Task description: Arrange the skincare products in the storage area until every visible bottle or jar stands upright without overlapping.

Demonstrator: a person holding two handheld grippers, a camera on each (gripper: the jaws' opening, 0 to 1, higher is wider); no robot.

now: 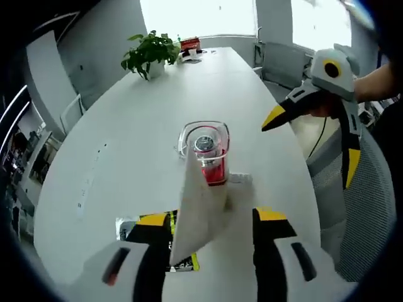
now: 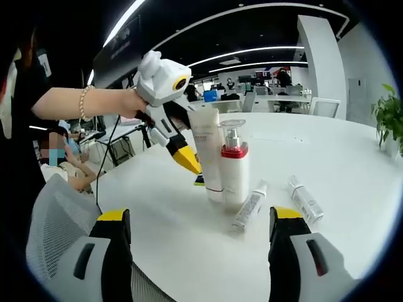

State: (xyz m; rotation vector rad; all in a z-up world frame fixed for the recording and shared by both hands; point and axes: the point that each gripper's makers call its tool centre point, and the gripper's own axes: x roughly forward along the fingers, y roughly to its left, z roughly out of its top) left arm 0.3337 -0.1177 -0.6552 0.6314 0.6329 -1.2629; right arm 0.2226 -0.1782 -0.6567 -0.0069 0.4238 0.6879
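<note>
On the white counter [image 2: 352, 163] two skincare products stand upright, side by side and touching or nearly so. The tall white tube [image 2: 208, 151] is flat-sided, with faint lettering near its top. In the left gripper view the tall white tube [image 1: 198, 214] rises between that view's own jaws, seen from its narrow edge. Just beside it stands the pump bottle [image 2: 234, 167] — white body, red collar and a clear cap over the pump head. From the other side the pump bottle [image 1: 211, 160] shows a silvery top under its clear cap.

Two small tubes lie flat on the counter near the upright pair. One small white tube [image 2: 249, 211] lies just beside the pump bottle's base, and a second small tube [image 2: 305, 198] lies apart from it, farther right in the right gripper view.

The left tongs [image 2: 189, 160] reach in with yellow tips close against the tall tube; they seem to hold it, though I cannot tell for sure whether the jaws are clamped (the tube hides the contact). The left tongs [image 1: 214, 220] straddle the tube in their own view.

The right tongs [image 2: 198, 217] stand wide apart, holding nothing, short of the products. The right tongs [image 1: 315, 135] appear at the counter's edge, held by a hand [image 1: 374, 82]. A potted plant [image 1: 150, 53] stands at the counter's far end.
</note>
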